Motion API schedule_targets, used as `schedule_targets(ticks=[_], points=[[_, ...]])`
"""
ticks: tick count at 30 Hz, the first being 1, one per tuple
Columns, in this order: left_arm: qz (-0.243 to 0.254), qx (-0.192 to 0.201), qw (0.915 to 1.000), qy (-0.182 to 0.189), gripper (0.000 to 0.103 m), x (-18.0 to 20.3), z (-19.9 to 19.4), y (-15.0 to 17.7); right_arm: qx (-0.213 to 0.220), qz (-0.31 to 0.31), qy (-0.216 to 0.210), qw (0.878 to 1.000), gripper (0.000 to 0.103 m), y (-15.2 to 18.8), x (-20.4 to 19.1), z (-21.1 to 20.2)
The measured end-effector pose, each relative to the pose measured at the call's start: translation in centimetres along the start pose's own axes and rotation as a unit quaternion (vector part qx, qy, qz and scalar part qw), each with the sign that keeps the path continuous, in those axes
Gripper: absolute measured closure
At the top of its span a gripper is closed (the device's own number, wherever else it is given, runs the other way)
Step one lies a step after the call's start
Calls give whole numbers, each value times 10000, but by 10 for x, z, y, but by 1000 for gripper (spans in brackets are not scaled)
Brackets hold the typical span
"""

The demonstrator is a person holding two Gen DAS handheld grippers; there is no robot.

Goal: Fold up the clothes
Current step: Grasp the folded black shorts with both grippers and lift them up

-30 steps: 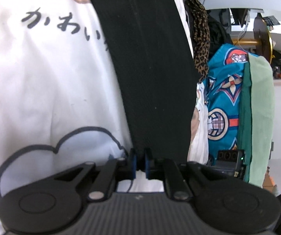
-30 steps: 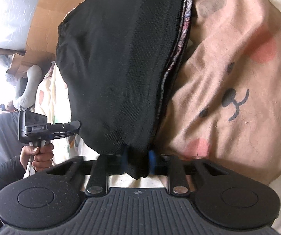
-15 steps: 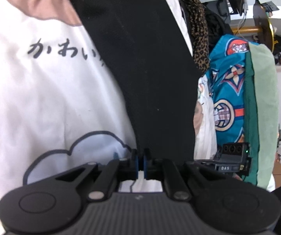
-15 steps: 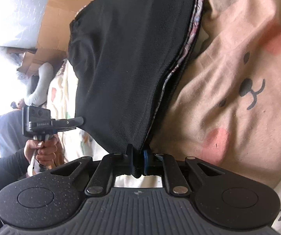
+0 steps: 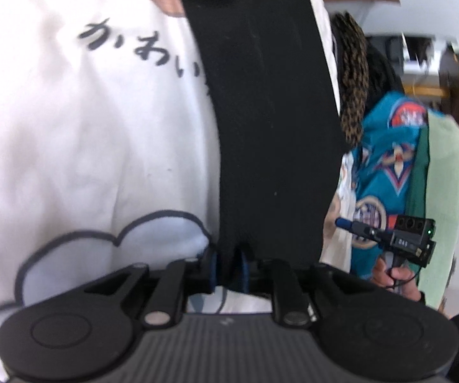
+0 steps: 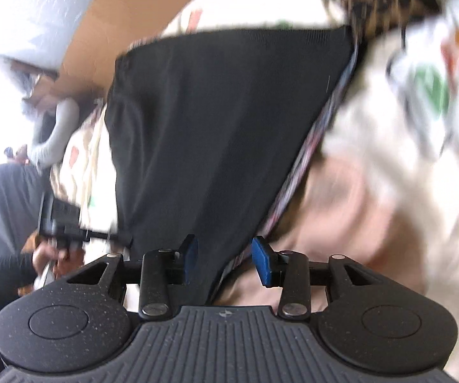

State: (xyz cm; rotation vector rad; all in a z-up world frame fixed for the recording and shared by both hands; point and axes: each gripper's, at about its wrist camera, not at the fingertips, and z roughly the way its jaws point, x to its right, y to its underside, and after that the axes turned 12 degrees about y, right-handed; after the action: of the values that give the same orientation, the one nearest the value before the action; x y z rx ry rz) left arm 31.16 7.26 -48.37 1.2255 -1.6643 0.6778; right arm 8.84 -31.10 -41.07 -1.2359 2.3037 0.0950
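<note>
left tongs (image 5: 228, 269) pinch one corner of the black garment (image 5: 271, 111), right tongs (image 6: 224, 260) gape around another; judged mid-fold, right corner next needs laying flat.

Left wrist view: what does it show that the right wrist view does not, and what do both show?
Only the left wrist view shows the left gripper shut on the black garment, the white cloth with dark handwritten characters and a cloud outline, and a teal patterned fabric.

Only the right wrist view shows the right gripper with fingers spread apart, the garment's patterned edge, and brown cardboard.

Both show the black garment, a leopard-print fabric, and the opposite hand-held gripper.
</note>
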Motion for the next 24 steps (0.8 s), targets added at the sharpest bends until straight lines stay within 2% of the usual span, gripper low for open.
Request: schedule_targets(ticks=[4, 8, 11, 13, 17, 22, 24], points=[[-527, 372, 9979, 12, 81, -3, -3, 11, 148, -267, 169, 9994, 63, -40, 11, -13], [-547, 673, 9956, -363, 80, 12, -2, 18, 384, -545, 246, 9975, 63, -80, 17, -26], [-799, 923, 9918, -391, 69, 19, 0, 23, 648, -652, 319, 9953, 63, -104, 17, -29], [-825, 1065, 9901, -381, 68, 20, 1, 30, 801, -617, 454, 9938, 63, -117, 18, -24], [-811, 1318, 9876, -274, 67, 19, 7, 47, 1020, -726, 634, 9901, 63, -130, 20, -18], [-781, 1721, 9820, 2, 58, 20, 17, 67, 1322, -690, 839, 9853, 63, -130, 31, -12], [-786, 1871, 9791, 129, 58, 22, 23, 75, 1342, -787, 912, 9836, 62, -128, 34, -9]])
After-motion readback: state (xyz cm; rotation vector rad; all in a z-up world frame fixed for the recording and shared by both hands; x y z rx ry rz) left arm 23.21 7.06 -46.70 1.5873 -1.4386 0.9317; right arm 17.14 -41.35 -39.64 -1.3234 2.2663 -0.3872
